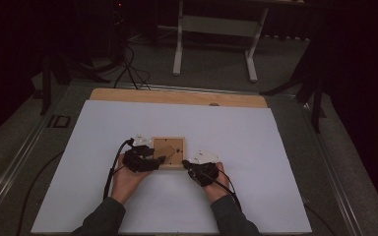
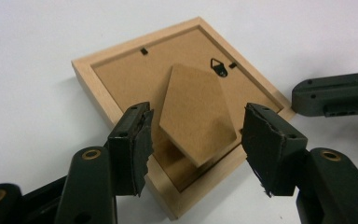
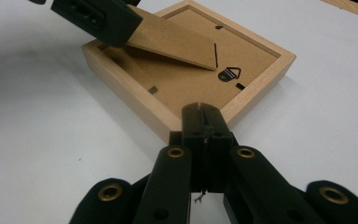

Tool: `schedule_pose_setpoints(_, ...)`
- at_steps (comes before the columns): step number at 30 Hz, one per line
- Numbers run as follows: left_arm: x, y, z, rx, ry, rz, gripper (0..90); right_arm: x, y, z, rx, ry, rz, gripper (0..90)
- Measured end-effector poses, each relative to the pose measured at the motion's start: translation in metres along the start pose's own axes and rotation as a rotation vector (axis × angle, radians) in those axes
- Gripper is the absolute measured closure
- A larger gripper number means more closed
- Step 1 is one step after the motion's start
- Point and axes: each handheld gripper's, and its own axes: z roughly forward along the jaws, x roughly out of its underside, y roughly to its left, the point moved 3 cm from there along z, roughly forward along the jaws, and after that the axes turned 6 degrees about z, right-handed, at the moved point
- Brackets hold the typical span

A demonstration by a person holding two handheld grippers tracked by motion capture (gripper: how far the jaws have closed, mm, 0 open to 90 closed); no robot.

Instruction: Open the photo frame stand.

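Observation:
A light wooden picture frame [image 1: 168,152] lies face down on the white sheet, its brown backboard [image 2: 121,79] up. The hinged cardboard stand [image 2: 196,107] is tilted up off the backboard [image 3: 186,84]. My left gripper [image 2: 196,140] is open, one jaw on each side of the stand's free end with small gaps. One of its fingers [image 3: 98,18] hangs over the raised stand [image 3: 172,42]. My right gripper [image 3: 203,112] is shut with nothing in it, its tip touching the frame's near rim. That gripper [image 2: 331,93] lies just beyond the frame's corner. A metal hanger [image 3: 228,74] sits on the backboard.
The white sheet [image 1: 226,196] covers most of the table, with a bare wooden strip [image 1: 177,97] along the far edge. Beyond stand white desk legs [image 1: 214,29] and floor cables [image 1: 128,69]. Both forearms come in from the bottom.

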Motion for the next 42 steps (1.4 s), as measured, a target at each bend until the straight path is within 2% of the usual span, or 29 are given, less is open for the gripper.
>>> schedule_pose_setpoints(7, 0.003, 0.001, 0.002, 0.052, 0.038, -0.052, 45.0, 0.0, 0.0, 0.0, 0.0, -0.001, -0.003, 89.6)
schedule_pose_setpoints(13, 0.003, 0.006, 0.002, 0.09, 0.04, -0.104, 47.1, 0.0, 0.0, 0.0, 0.0, 0.001, -0.004, 89.6)
schedule_pose_setpoints(18, 0.002, 0.008, 0.003, 0.116, 0.035, -0.132, 48.8, 0.0, 0.0, 0.0, 0.0, 0.001, -0.004, 89.5)
schedule_pose_setpoints(25, 0.002, 0.011, 0.004, 0.134, 0.032, -0.172, 53.1, 0.0, 0.0, 0.0, 0.0, 0.0, -0.005, 89.4)
schedule_pose_setpoints(31, 0.002, 0.011, 0.005, 0.141, 0.038, -0.182, 54.3, 0.0, 0.0, 0.0, 0.0, 0.0, -0.004, 89.4)
schedule_pose_setpoints(42, 0.002, 0.009, 0.004, 0.123, 0.033, -0.161, 54.5, -0.001, -0.002, 0.0, -0.003, 0.004, 0.001, 84.9)
